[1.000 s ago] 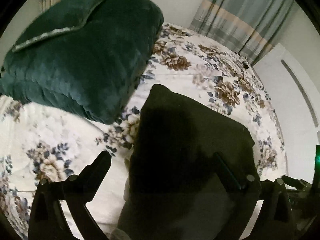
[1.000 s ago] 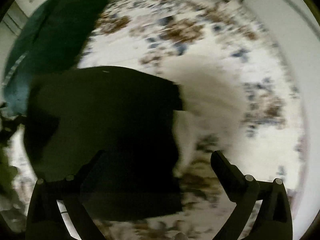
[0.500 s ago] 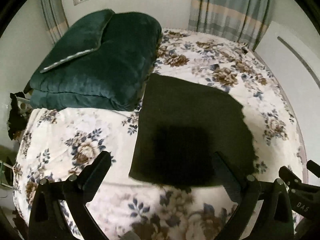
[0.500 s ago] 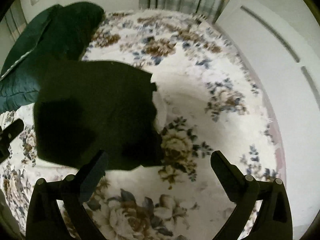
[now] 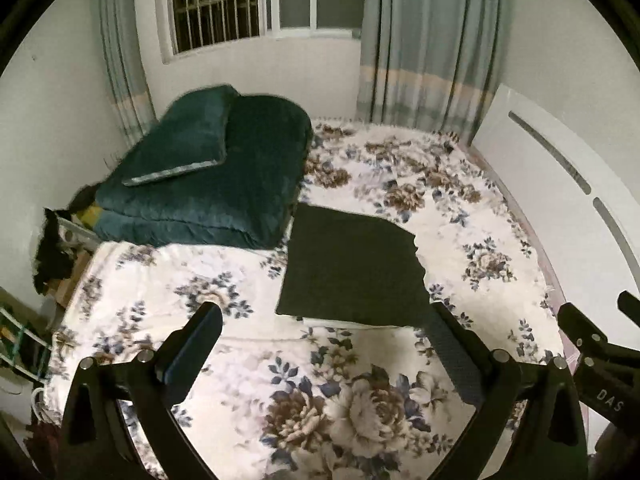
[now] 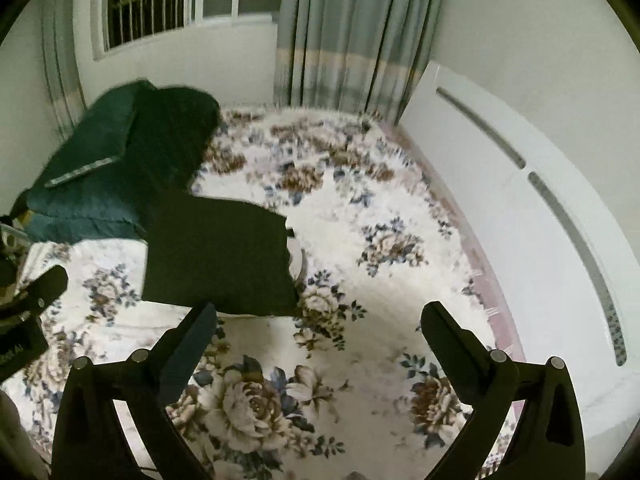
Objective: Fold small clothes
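Note:
A dark folded garment (image 5: 352, 268) lies flat on the floral bedsheet, a white layer showing under its near and right edges; it also shows in the right wrist view (image 6: 218, 254). My left gripper (image 5: 324, 332) is open and empty, held above the bed nearer than the garment, its right finger overlapping the garment's near right corner in the view. My right gripper (image 6: 320, 328) is open and empty, nearer than and to the right of the garment. The right gripper's body shows at the right edge of the left wrist view (image 5: 600, 352).
A folded dark green quilt with a pillow (image 5: 208, 176) lies at the far left of the bed, touching the garment's far corner. A white headboard (image 5: 560, 184) runs along the right. Curtains (image 5: 432, 40) and a barred window (image 5: 216, 0) are behind. Clutter sits off the bed's left edge (image 5: 52, 256).
Both grippers have pulled back and up from the garment, which now lies folded on the bed farther away. The view has widened to show the window and curtains.

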Demonstrator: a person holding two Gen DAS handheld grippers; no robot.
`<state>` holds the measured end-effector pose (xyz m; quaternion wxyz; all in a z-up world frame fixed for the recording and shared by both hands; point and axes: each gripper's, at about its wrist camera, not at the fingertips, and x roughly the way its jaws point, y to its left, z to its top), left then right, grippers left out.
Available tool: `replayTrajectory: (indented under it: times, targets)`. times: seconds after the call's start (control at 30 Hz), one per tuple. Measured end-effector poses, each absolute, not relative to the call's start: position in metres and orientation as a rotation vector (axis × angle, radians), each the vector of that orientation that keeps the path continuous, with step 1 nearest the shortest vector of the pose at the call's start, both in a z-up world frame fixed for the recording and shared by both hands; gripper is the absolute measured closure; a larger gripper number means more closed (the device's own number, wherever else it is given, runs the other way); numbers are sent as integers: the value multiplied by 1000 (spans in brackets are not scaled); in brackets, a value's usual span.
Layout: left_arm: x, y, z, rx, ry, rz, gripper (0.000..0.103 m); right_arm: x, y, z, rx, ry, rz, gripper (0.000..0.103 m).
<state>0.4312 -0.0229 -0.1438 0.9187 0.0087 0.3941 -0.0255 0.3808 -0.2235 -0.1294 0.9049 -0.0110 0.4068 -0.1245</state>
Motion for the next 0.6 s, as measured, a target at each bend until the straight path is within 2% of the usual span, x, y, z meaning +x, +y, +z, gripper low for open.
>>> replayTrajectory:
  times: [0.3, 0.6]
  targets:
    - [355, -31, -82, 19, 734, -85, 0, 284, -221, -46, -13, 732, -256, 0]
    - [319, -28, -61, -17, 705, -75, 0, 235, -218, -4, -20, 672, -237, 0]
